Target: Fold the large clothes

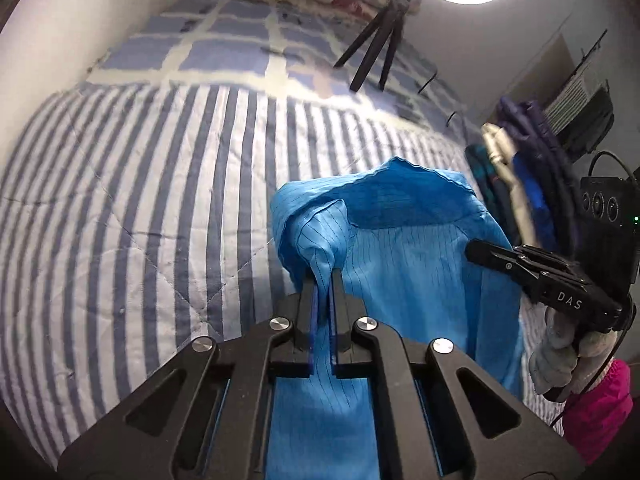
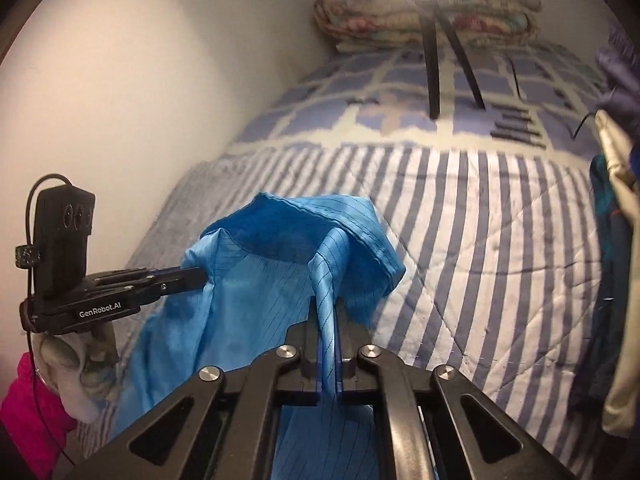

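While both claws tilt downward over the bed (image 1: 120, 208), the left claw (image 1: 323, 280) is clenched on a fold of the blue garment (image 1: 400, 248), and the right claw (image 2: 329, 312) pinches another fold of it, so the cloth hangs lifted between them. Each is held by a hand in a grey glove (image 2: 76, 364), apparently above a pink sleeve (image 2: 24, 408). Farther back, tripod legs (image 1: 376, 56) stand on the striped quilt.

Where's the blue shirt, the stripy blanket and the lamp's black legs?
blue shirt (image 1: 416, 248), left wrist view, its hanging middle.
stripy blanket (image 2: 480, 240), right wrist view, bare striped part.
lamp's black legs (image 1: 372, 56), left wrist view, middle leg.
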Motion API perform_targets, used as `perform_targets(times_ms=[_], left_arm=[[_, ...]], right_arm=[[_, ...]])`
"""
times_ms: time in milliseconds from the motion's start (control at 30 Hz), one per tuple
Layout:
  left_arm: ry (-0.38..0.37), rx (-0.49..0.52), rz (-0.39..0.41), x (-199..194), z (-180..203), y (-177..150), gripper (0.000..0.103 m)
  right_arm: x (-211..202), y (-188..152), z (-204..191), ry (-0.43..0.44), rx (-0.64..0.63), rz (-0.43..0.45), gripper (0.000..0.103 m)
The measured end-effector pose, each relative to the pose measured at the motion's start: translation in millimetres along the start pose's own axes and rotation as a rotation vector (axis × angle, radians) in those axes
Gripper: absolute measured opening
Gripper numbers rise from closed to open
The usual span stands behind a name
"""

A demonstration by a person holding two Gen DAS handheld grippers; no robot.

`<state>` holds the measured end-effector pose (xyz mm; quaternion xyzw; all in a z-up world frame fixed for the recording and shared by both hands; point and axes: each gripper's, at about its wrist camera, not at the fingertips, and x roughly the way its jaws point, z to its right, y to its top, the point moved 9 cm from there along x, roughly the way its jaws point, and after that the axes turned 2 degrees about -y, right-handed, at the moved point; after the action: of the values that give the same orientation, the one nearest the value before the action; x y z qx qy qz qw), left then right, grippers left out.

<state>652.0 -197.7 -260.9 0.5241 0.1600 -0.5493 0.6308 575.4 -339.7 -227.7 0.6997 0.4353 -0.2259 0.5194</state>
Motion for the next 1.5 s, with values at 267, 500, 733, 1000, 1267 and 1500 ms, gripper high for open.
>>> perform_targets(times_ms=[267, 500, 733, 1000, 1267, 1500], left_arm=[[-0.018, 0.042, 0.077, -77, 33, -8, 0.001], [-0.016, 0.105, 0.127, -150, 71, -52, 0.001], [-0.028, 0.141, 0.152, -212, 103, -126, 0.001], [-0.045, 0.169, 0.128, -249, 114, -234, 0.001], [-0.029, 0.116, 0.022, -242, 78, -345, 0.001], [-0.023, 0.112, -0.019, -230, 70, -385, 0.001]], right_arm=[[-72, -7, -42, 0.069, -0.041, 0.065, 0.001], [-143, -51, -86, 0.093, -0.109, 0.083, 0.001], [-195, -136, -135, 0.139, -0.184, 0.056, 0.001], [-212, -254, -178, 0.204, -0.250, -0.033, 0.001], [-183, -336, -191, 0.222, -0.262, -0.152, 0.001], [-164, -366, -185, 0.203, -0.282, -0.208, 0.001]])
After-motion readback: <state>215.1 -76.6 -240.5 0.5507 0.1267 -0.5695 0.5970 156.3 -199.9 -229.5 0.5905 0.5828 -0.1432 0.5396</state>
